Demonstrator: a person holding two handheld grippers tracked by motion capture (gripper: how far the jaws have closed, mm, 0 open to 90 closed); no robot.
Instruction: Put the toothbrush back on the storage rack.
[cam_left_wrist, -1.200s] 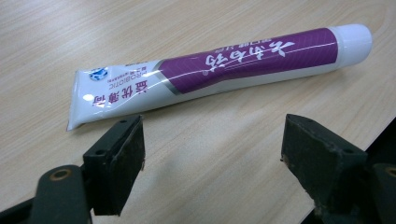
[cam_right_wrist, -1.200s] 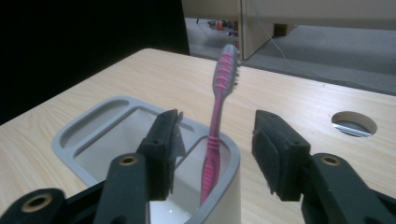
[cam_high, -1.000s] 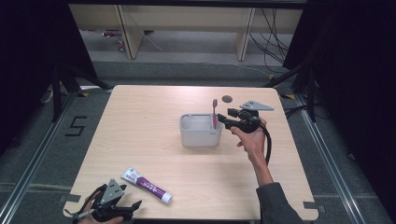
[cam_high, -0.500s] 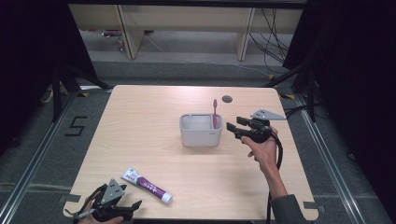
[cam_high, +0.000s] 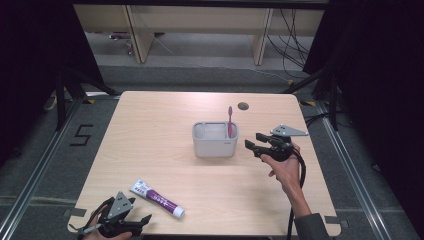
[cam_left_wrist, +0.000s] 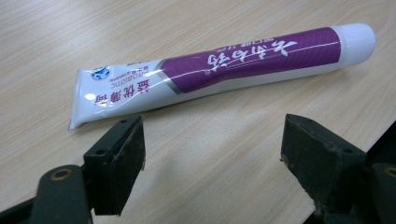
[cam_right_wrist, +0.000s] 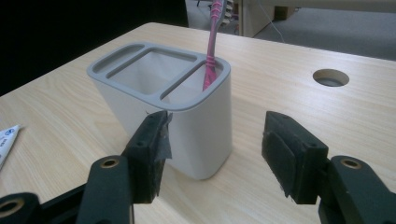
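A grey compartmented holder (cam_high: 214, 142) (cam_right_wrist: 187, 107) stands mid-table. A pink toothbrush (cam_high: 230, 119) (cam_right_wrist: 212, 51) stands upright in its right-hand slot. My right gripper (cam_high: 253, 140) (cam_right_wrist: 217, 123) hovers just right of the holder, pointing at it. It is open, its jaws have just been opening, and nothing is gripped between them. A white and purple toothpaste tube (cam_high: 156, 198) (cam_left_wrist: 219, 65) lies flat near the front left edge. My left gripper (cam_high: 142, 225) (cam_left_wrist: 212, 140) rests open just in front of the tube, apart from it.
A round cable hole (cam_high: 243, 106) (cam_right_wrist: 330, 77) sits in the tabletop behind the holder. The table's front edge runs close under the left gripper. Dark floor and shelf legs surround the table (cam_high: 150, 130).
The right gripper has drawn back from the toothbrush, to the right and nearer the person, slightly lower. The toothbrush stays in the holder. The left gripper has not moved.
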